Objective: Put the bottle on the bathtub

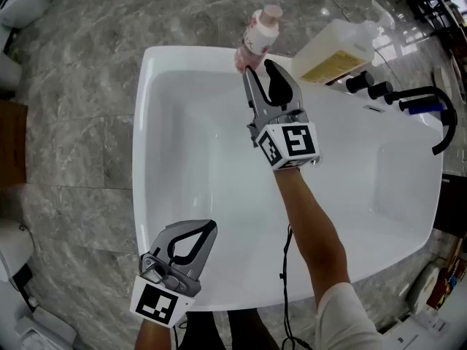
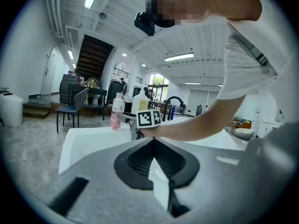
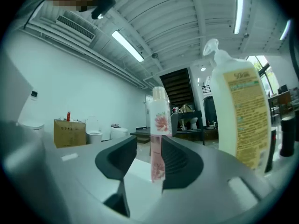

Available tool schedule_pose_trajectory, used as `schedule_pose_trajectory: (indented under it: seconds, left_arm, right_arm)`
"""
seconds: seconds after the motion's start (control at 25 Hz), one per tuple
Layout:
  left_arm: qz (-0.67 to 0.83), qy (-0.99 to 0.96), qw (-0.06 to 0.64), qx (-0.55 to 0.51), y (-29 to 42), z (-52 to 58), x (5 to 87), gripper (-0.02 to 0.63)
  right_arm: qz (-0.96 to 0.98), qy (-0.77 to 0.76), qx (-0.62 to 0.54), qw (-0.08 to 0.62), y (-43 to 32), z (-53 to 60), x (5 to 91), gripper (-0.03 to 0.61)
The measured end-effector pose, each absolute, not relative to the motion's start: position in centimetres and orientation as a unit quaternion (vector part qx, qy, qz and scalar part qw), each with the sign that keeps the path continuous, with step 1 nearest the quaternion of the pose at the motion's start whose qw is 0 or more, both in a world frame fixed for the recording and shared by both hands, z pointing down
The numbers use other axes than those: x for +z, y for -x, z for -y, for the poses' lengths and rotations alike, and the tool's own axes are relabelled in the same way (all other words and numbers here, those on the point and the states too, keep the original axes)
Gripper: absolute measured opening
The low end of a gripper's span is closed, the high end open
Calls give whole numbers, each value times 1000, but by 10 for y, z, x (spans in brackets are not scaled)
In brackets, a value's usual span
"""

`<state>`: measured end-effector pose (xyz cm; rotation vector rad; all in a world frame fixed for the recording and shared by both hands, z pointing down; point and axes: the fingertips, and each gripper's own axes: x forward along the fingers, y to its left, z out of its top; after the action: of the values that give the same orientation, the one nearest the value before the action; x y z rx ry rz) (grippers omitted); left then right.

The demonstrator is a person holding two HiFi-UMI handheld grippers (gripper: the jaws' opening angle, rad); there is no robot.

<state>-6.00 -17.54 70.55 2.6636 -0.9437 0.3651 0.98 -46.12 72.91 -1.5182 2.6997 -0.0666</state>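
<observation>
Grey metal left gripper and right gripper, black jaw pads, white cubes with black square markers; white short sleeve, thin black cable lower centre.

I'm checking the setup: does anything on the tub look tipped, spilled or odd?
Nothing stands out. The bottle stands upright on the far rim of the tub, between the parted jaws of the right gripper. The jug beside it is upright too. No spill shows.
</observation>
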Motion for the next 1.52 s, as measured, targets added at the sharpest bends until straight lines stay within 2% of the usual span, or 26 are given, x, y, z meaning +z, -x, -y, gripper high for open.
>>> schedule_pose_trajectory:
  seconds: [0.12,0.28,0.44,0.8,1.12,1.52]
  left_arm:
    - [326,-926,144,123,55,175,702,2]
    - [332,-923,151,121,57,175,695,2]
    - [345,-918,160,109,57,177,679,2]
    - [345,-924,130,97,45,180,611,3]
    - [354,-927,100,69,49,165,496,2]
    - [353,-933,41,54,46,133,373,2]
  right_arm:
    - [-882,469,-18,39,-11,417,710,116]
    - [-893,448,-11,47,-14,358,676,6]
    - [-903,428,-16,35,-17,318,646,6]
    - [-907,417,15,51,-34,262,540,6]
    - [-911,411,-47,11,-55,203,466,6]
    - [-891,444,-79,55,-81,146,345,-5]
